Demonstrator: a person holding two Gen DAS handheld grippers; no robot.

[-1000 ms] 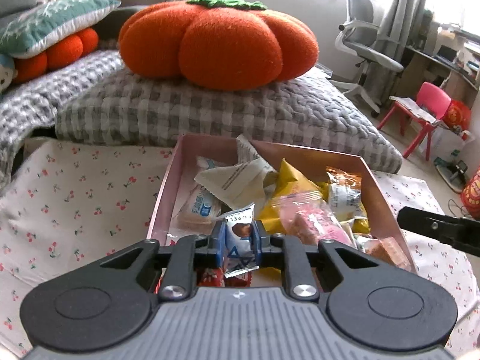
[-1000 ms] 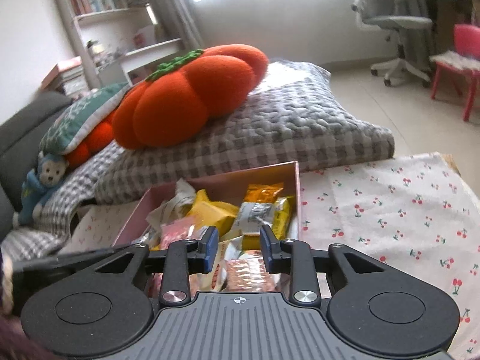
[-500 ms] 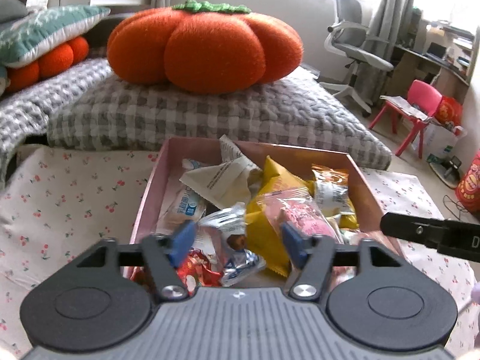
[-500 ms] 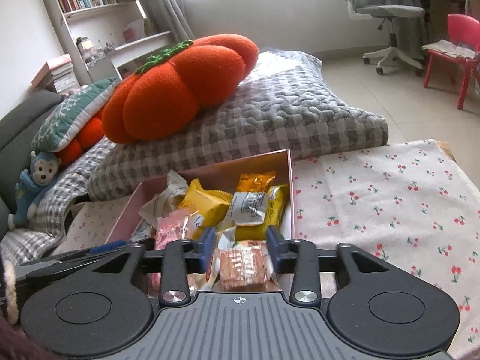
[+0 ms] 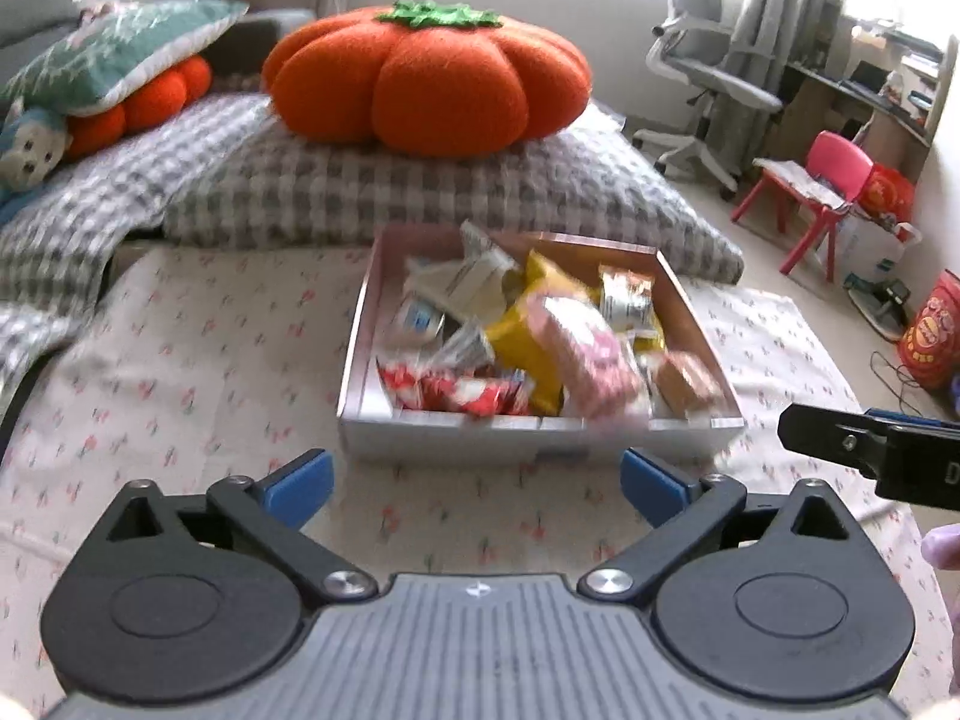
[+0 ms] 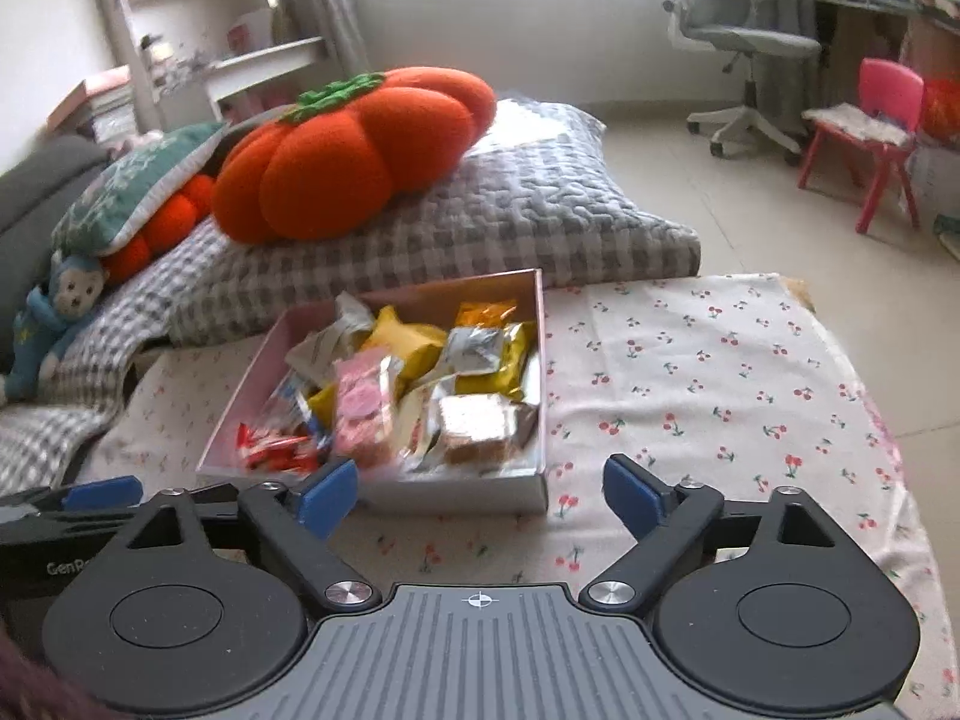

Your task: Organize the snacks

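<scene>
A pink-lined box [image 5: 360, 372] [image 6: 543, 360] full of several wrapped snacks stands on the cherry-print cloth. Among them are a pink packet [image 5: 585, 354] [image 6: 360, 405], a yellow packet [image 5: 528, 348] [image 6: 411, 339], red-and-white sweets [image 5: 456, 390] [image 6: 270, 453] and a brown biscuit pack [image 6: 477, 426]. My left gripper [image 5: 477, 483] is wide open and empty, held back from the box's near wall. My right gripper [image 6: 480, 492] is wide open and empty, just in front of the box. The right gripper's finger [image 5: 864, 444] shows at the right of the left wrist view.
A grey checked cushion [image 5: 420, 192] with an orange pumpkin pillow [image 5: 426, 78] lies behind the box. A green pillow and a blue monkey toy [image 6: 60, 306] are at the left. An office chair [image 6: 744, 42] and a pink child's chair [image 6: 870, 132] stand on the floor at the right.
My left gripper let go of the blue-and-silver snack into the box, opened wide and drew back. My right gripper also opened wide and pulled back from the box.
</scene>
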